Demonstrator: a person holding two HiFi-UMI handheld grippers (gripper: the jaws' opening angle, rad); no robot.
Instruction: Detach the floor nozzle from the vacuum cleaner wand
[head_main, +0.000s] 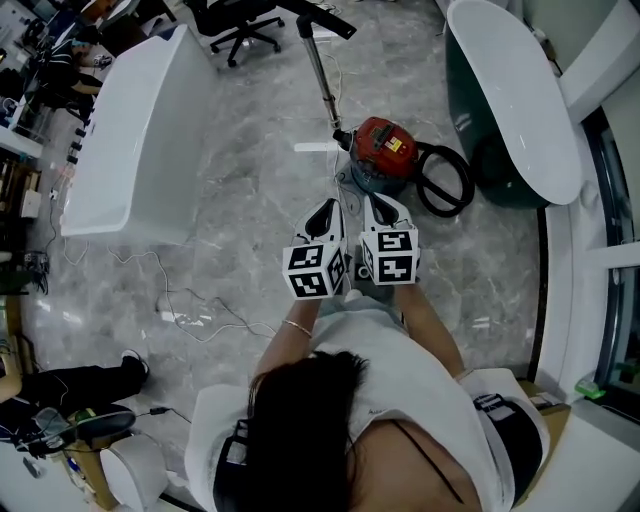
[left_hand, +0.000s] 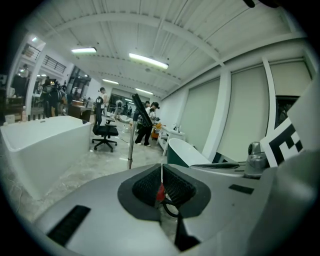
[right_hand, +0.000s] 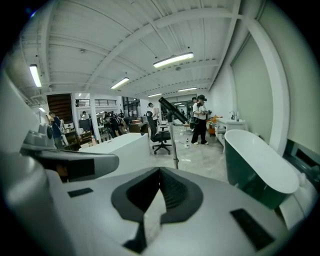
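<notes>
Where the white bathtub (head_main: 130, 140) is sitting, far left: it is flanking the walkway, so a falling wand could be striking its rim.
Floor cable (head_main: 200, 320): it is trailing loose beside the person's feet; a step that way risks a snag.
Left hand-held gripper (head_main: 323, 206): its jaws are pressing together on nothing, well short of the vacuum; they need opening before any grasp.
Wand (head_main: 322, 75): it is standing nearly upright from the canister and looks top-heavy; a sideways pull could be tipping it over.
Floor nozzle (head_main: 330, 22): the black head at the wand's far, upper end is reading as the nozzle, attached and tilted; if it is yanked with the tube unsteadied, the latch may be jamming or the whole pole swinging.
Canister (head_main: 385, 148): the red body is resting on the marble floor (head_main: 250, 200); it may be rolling when the wand is tugged.
Right hand-held gripper (head_main: 383, 203): also closed and empty, just beside the left one.
Hose (head_main: 447, 180): it is looping on the floor and could be dragging the canister.
Green bathtub (head_main: 510, 90): it is crowding the right side.
</notes>
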